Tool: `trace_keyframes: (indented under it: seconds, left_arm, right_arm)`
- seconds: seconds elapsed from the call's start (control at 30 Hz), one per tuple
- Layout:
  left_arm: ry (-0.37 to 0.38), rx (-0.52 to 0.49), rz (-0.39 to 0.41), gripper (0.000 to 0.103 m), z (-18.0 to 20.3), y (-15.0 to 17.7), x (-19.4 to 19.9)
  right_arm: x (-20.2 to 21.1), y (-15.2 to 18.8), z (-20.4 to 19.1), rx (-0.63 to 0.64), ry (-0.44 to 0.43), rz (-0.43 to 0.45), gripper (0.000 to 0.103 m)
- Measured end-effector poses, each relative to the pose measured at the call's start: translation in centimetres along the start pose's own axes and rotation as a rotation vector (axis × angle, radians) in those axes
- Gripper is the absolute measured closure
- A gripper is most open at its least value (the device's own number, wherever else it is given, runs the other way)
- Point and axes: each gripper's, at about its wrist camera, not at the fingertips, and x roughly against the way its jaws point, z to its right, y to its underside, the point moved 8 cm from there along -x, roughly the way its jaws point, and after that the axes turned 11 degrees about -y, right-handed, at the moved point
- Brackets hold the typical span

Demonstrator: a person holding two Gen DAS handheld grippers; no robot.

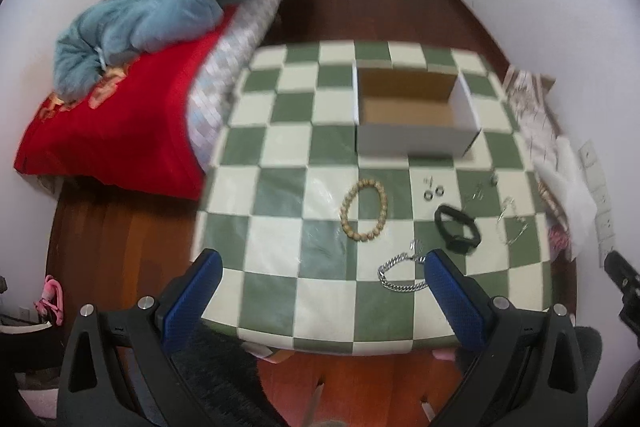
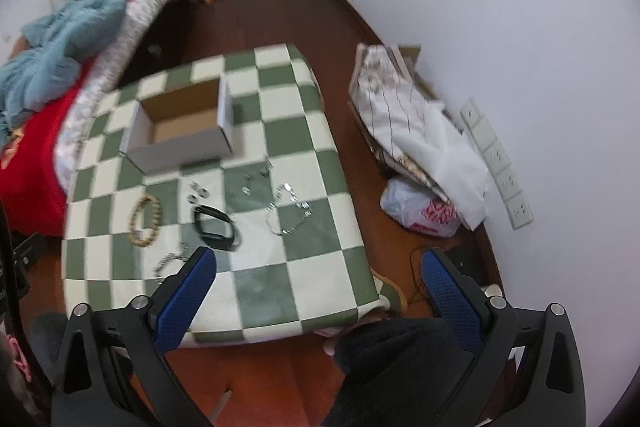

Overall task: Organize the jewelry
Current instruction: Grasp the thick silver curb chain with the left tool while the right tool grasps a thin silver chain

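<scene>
On the green-and-white checked table (image 1: 280, 219) lie a wooden bead bracelet (image 1: 363, 209), a silver chain bracelet (image 1: 400, 273), a black band (image 1: 457, 229), small rings (image 1: 434, 192) and a thin clear bracelet (image 1: 510, 223). An open white cardboard box (image 1: 412, 115) stands behind them, empty. My left gripper (image 1: 320, 263) is open, high above the table's near edge. My right gripper (image 2: 320, 263) is open above the table's near right corner. The right wrist view shows the box (image 2: 180, 127), bead bracelet (image 2: 146, 215), black band (image 2: 216, 227) and clear bracelet (image 2: 286, 211).
A bed with a red cover (image 1: 120, 131) and a blue blanket (image 1: 168, 11) stands left of the table. Bags and cloth (image 2: 416, 155) lean on the right wall beside wall sockets (image 2: 496, 163). Wood floor (image 2: 260, 15) surrounds the table.
</scene>
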Motion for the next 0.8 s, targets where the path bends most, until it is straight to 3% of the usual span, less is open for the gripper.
trace_keyframes:
  seconds: [0.3,0.73,0.77,0.8]
  left_arm:
    - [0.05,-0.105,-0.189,0.001,5.3,3.1,-8.0]
    - [0.084,-0.162,-0.261,0.001,8.8,4.6,-12.5]
    - [0.091,-0.165,-0.265,0.003,9.0,4.7,-12.7]
    - [0.098,-0.169,-0.271,0.012,9.2,4.8,-12.9]
  right_arm:
    - [-9.7,0.2,3.4,-0.07,0.014,-0.129,0.009]
    - [-16.5,0.7,5.0,-0.103,-0.002,-0.233,0.013]
    - [-16.9,0.7,5.0,-0.105,-0.005,-0.238,0.013]
    - [-17.1,0.7,5.0,-0.109,-0.009,-0.24,0.015]
